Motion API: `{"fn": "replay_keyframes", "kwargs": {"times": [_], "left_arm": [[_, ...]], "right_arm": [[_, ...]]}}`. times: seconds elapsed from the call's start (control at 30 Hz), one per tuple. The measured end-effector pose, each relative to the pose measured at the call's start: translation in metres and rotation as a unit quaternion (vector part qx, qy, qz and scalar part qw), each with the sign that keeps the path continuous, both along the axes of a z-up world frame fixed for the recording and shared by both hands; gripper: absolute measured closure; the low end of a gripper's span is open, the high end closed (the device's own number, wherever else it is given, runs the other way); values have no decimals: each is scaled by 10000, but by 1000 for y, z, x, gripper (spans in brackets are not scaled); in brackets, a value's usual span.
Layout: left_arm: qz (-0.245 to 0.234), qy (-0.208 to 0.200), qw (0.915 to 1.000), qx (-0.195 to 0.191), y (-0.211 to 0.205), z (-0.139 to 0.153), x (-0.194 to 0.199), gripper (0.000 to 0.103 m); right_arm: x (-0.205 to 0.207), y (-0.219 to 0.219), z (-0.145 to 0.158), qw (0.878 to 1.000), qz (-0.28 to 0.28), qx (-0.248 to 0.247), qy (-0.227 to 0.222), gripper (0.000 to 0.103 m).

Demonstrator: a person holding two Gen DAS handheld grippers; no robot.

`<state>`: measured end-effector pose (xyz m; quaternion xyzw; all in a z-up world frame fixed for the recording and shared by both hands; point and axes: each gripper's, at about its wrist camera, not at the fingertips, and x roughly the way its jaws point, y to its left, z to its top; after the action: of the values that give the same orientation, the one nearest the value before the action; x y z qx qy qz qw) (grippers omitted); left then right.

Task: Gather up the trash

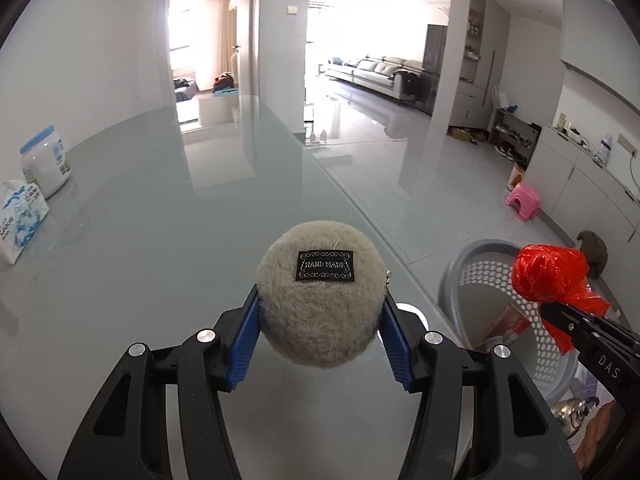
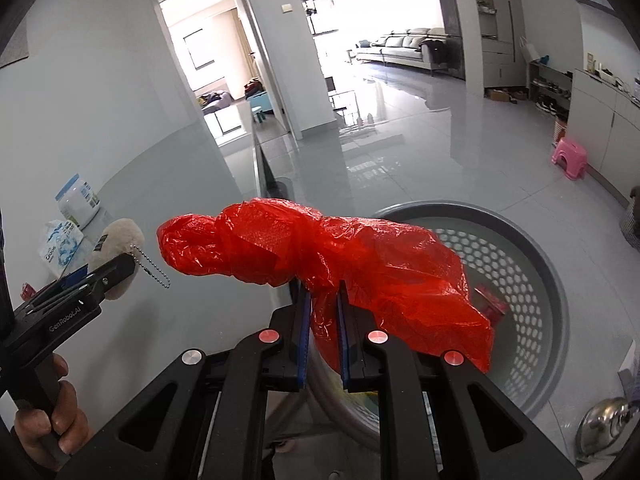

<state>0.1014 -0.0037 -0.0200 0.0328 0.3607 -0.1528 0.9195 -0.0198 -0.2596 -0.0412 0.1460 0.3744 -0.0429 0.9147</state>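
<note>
My left gripper (image 1: pixel 320 304) is shut on a round beige fuzzy pouch (image 1: pixel 320 300) with a black "HAND MADE" label, held above the glass table (image 1: pixel 168 240). It also shows in the right wrist view (image 2: pixel 118 256), with a bead chain hanging from the pouch (image 2: pixel 120 236). My right gripper (image 2: pixel 323 296) is shut on a crumpled red plastic bag (image 2: pixel 328 256), held over the near rim of a grey perforated basket (image 2: pixel 532 280). The bag (image 1: pixel 548 272) and basket (image 1: pixel 480 272) also show at the right of the left wrist view.
A white tub (image 1: pixel 44 160) and a tissue pack (image 1: pixel 20 216) stand on the table's left side. The basket holds a red packet (image 2: pixel 490 300). A pink stool (image 1: pixel 522 200) stands on the floor beside white cabinets (image 1: pixel 592 184). A metal lid (image 2: pixel 608 424) lies lower right.
</note>
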Motion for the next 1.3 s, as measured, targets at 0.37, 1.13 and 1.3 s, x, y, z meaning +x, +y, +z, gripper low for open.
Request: {"fn": "replay_keyframes", "kwargs": {"times": [0.37, 1.13, 1.3], "left_arm": [[-925, 231, 9954, 5, -94, -11, -19, 49], [-1130, 339, 9930, 107, -148, -19, -18, 31], [-1071, 288, 9937, 126, -144, -14, -17, 27]], "right_arm": [[-54, -74, -9, 9964, -834, 120, 60, 91], [-45, -96, -25, 9956, -869, 273, 211, 53], [-45, -94, -21, 9960, -830, 294, 135, 52]]}}
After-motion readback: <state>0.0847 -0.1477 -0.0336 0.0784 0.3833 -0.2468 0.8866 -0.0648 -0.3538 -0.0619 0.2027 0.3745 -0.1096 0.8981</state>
